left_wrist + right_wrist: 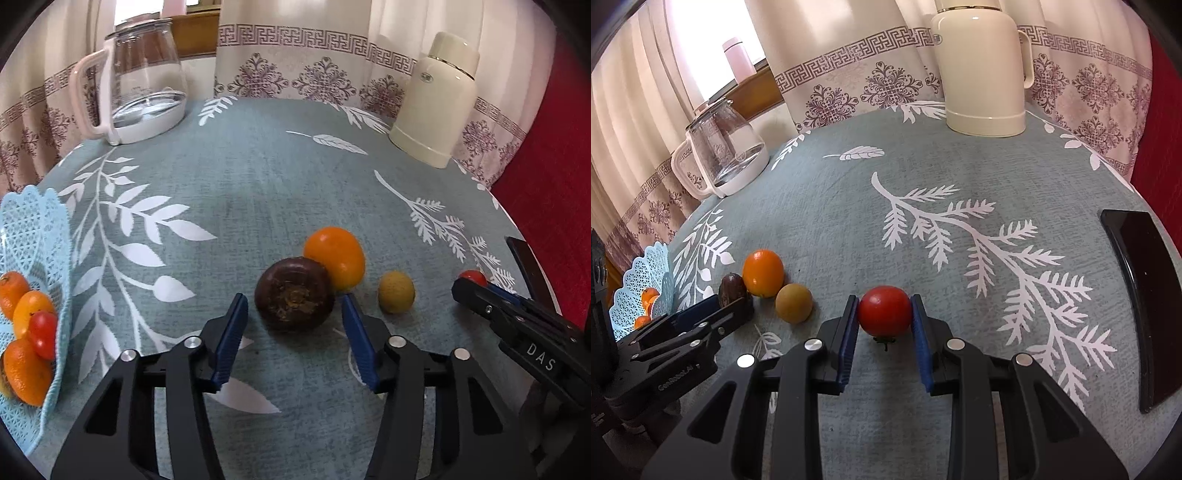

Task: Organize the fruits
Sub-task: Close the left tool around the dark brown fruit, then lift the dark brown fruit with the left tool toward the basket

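- Blue basket [35,236] at far left holds oranges and a small tomato
- Left gripper [293,306] is spread wide, its blue pads either side of the dark brown fruit [294,299] without touching it
- Orange [335,256] sits against the brown fruit; a small yellow-brown fruit [396,291] lies just beside
- Right gripper [885,312] clamps the red tomato [884,311] on the tablecloth [960,177]

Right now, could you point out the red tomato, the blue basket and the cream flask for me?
red tomato [884,311], right wrist view, middle of its rounded front.
blue basket [40,221], left wrist view, bare lattice wall above the fruit.
cream flask [982,70], right wrist view, middle of its body.
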{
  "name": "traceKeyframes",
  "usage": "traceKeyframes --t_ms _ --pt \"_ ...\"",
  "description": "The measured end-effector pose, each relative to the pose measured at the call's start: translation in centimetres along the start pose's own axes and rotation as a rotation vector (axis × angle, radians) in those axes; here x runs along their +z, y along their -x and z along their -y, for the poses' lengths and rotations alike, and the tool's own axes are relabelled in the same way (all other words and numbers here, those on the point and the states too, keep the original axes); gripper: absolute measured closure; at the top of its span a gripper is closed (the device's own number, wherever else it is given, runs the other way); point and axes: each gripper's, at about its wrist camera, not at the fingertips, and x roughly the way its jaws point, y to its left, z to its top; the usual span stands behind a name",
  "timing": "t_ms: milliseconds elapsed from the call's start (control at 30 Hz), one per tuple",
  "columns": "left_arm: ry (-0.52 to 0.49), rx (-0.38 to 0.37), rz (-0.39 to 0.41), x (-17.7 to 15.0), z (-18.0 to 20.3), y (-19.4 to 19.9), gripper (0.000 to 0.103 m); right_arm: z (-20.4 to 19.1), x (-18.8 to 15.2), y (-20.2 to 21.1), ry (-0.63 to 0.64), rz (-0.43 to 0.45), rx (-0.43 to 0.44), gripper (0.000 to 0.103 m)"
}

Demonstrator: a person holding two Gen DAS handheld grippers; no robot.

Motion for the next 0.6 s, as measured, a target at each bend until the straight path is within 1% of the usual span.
traceKeyframes --t_ms 100,267,600 --pt "0.001 0.004 -0.009 0.1 0.0 -0.3 0.058 0.0 0.0 0.0 0.0 0.0 0.0 0.075" --pt "0.007 -0.01 -0.002 0.0 -0.2 -0.1 0.058 0.0 0.0 0.0 0.0 0.003 0.001 0.075" --pt "0.007 0.02 0.031 -0.6 -0.1 0.9 0.058 0.2 0.0 0.3 -0.006 0.015 0.008 0.075"
